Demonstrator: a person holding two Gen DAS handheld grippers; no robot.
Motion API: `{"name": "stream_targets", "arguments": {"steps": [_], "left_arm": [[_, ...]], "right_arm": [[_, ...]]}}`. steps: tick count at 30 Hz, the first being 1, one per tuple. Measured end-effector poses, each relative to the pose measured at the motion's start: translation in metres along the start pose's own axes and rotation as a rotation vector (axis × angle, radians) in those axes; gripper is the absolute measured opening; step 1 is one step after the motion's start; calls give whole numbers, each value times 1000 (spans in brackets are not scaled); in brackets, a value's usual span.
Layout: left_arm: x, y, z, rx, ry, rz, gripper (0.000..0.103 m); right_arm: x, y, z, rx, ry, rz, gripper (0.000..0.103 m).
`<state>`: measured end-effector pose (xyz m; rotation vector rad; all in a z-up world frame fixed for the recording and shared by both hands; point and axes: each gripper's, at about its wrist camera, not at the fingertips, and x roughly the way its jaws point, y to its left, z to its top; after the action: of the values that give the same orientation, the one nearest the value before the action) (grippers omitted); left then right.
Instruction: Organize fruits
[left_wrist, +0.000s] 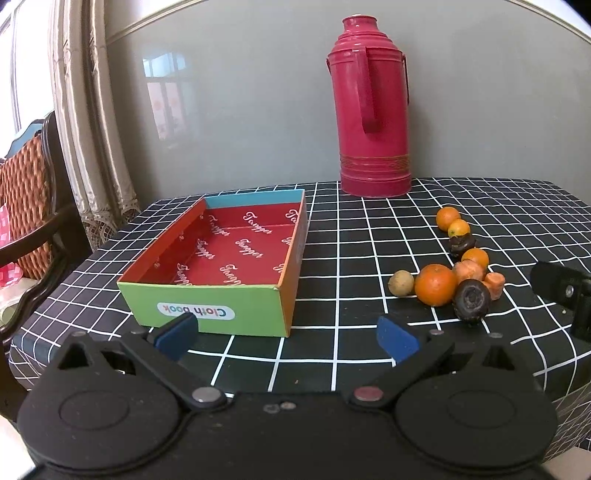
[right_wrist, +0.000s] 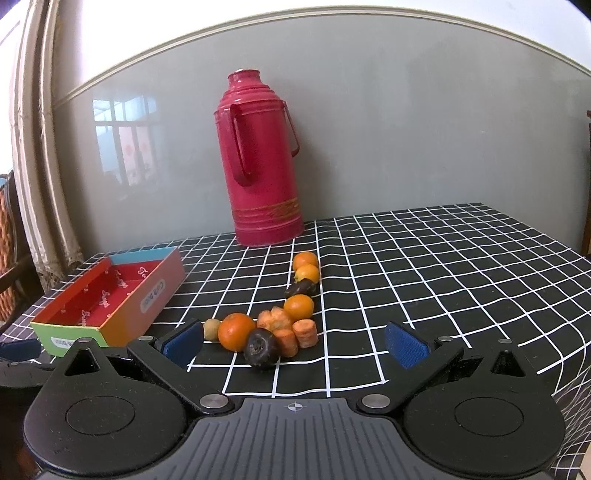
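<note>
The left gripper (left_wrist: 287, 334) has its blue-padded fingers (left_wrist: 176, 336) spread wide, holding nothing, hovering over the near table edge just in front of the box (left_wrist: 207, 308). The right gripper (right_wrist: 296, 343) is equally wide and empty, its pads (right_wrist: 406, 345) flanking the near end of the fruit without touching it. Going left to right: a striped chair (left_wrist: 26, 221) and a pale pleated curtain (left_wrist: 92, 147); then the box, a shallow open cardboard tray with a green front, orange sides and a red printed lining; then a tall glossy crimson thermos (left_wrist: 373, 122), cylindrical with a ribbed neck, standing at the wall. On the black cloth (left_wrist: 351, 240) with its white grid, right of the box, the fruit lies in a loose line: a small dull tan ball (right_wrist: 211, 328), a large orange (right_wrist: 236, 331), a dark wrinkled round piece (right_wrist: 261, 347), rough-cut carrot chunks (right_wrist: 304, 333), then three smaller oranges (right_wrist: 298, 307) and another dark piece (right_wrist: 301, 288) trailing toward the thermos.
</note>
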<state>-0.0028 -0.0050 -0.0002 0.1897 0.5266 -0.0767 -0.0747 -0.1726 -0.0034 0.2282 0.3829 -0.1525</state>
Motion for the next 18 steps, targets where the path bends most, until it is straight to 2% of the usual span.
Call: {"name": "stream_targets", "arguments": {"steps": [13, 18], "left_arm": [[1, -14, -1, 21, -10, -45, 97], [2, -31, -2, 56, -29, -79, 97]], "right_arm": [[-6, -24, 7, 79, -33, -54, 103], [-9, -38, 8, 104, -45, -107, 103]]}}
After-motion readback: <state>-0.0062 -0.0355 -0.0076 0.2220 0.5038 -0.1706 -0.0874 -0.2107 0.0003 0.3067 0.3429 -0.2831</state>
